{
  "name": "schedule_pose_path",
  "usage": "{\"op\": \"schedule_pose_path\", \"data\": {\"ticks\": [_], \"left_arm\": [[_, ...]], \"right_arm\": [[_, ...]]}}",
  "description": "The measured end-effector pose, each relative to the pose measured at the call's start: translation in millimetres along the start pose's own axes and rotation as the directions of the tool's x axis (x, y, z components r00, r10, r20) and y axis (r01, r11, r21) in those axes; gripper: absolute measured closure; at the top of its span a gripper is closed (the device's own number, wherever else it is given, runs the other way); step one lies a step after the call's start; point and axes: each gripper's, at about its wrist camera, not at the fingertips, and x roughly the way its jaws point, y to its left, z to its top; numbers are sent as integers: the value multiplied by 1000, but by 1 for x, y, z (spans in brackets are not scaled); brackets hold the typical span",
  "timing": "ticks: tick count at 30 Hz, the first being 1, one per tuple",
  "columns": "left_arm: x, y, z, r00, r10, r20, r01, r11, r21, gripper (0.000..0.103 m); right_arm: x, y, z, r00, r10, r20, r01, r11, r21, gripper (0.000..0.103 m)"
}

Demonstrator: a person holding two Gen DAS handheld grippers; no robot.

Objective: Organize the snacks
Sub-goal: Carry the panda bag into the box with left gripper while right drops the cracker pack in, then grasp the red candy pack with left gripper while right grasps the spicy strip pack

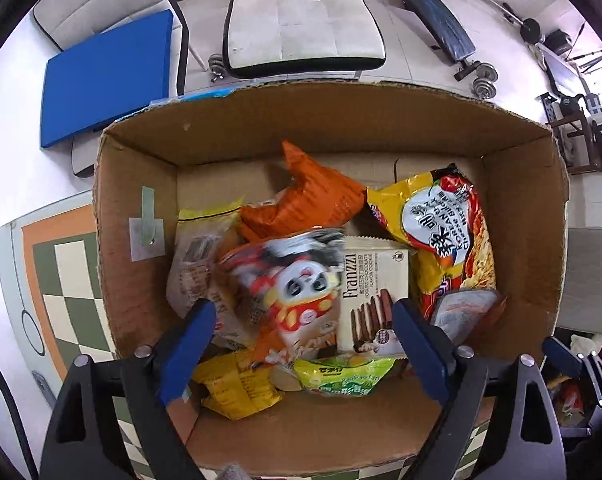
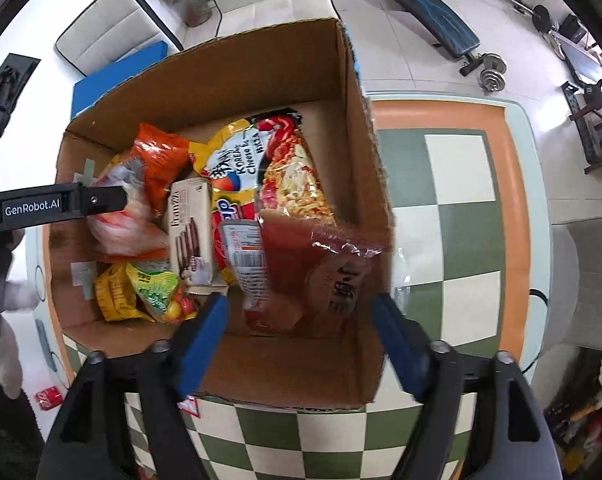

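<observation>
Nearest, the left gripper [image 1: 303, 344] points down into the cardboard box [image 1: 333, 120], its blue fingers [image 1: 187, 344] spread wide. A panda-print snack bag [image 1: 297, 292] lies between them, blurred, and neither pad presses on it. The right gripper [image 2: 301, 334] hangs over the box's right side, jaws equally wide, with a red clear-wrapped packet [image 2: 301, 264] blurred between the fingers and touched by neither.

The box stands on a green-and-cream checkered table [image 2: 453, 216]. At its near end lie a yellow packet [image 1: 237, 388] and a green candy bag [image 1: 345, 376]. In the middle a cream cookie box [image 1: 375, 280] lies just right of the panda bag. To the right a big yellow noodle bag [image 1: 441, 232] runs toward the far wall, and an orange bag [image 1: 313, 196] sits at the far end.

Beyond the table stand white chairs [image 1: 305, 12], a blue cushion [image 1: 105, 80] and a weight bench [image 1: 425, 4].
</observation>
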Motion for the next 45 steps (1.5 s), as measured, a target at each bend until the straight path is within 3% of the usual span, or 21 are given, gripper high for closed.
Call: {"op": "schedule_pose_path", "data": {"ticks": [8,11,17,21,25,27,29,34,41,45], "left_arm": [[-14,3,-12,999,-37,33,37,999,-2,13],[-31,5,-23,994,-42,102,42,999,1,13],[-74,17,-57,956,25,291,-17,999,-32,13],[-94,32,-93,934,67,350,-32,994,-104,13],[-95,53,-159,915,141,379,-59,974,-220,13],[-87,61,-192,910,181,374,-75,957,-280,13],[-69,73,-228,917,222,330,-104,935,-338,13],[-14,99,-302,957,224,185,-119,884,-452,13],[43,114,-352,976,210,56,-147,830,-537,13],[59,122,-369,977,214,20,-165,805,-571,13]], "right_arm": [[-5,13,-3,1000,-22,3,22,1000,-21,11],[-14,17,-5,999,-16,30,17,1000,-14,11],[-31,30,-19,996,47,71,-47,999,-10,10],[-43,44,-40,992,72,99,-70,997,-23,10],[-46,63,-73,990,103,97,-97,993,-60,10],[-41,74,-93,990,111,83,-103,990,-94,10],[-33,88,-113,992,100,72,-89,986,-143,10],[15,116,-154,994,102,-45,-109,974,-198,11],[91,145,-164,994,18,-110,-41,979,-202,12],[118,158,-164,994,-10,-113,-11,984,-178,13]]}}
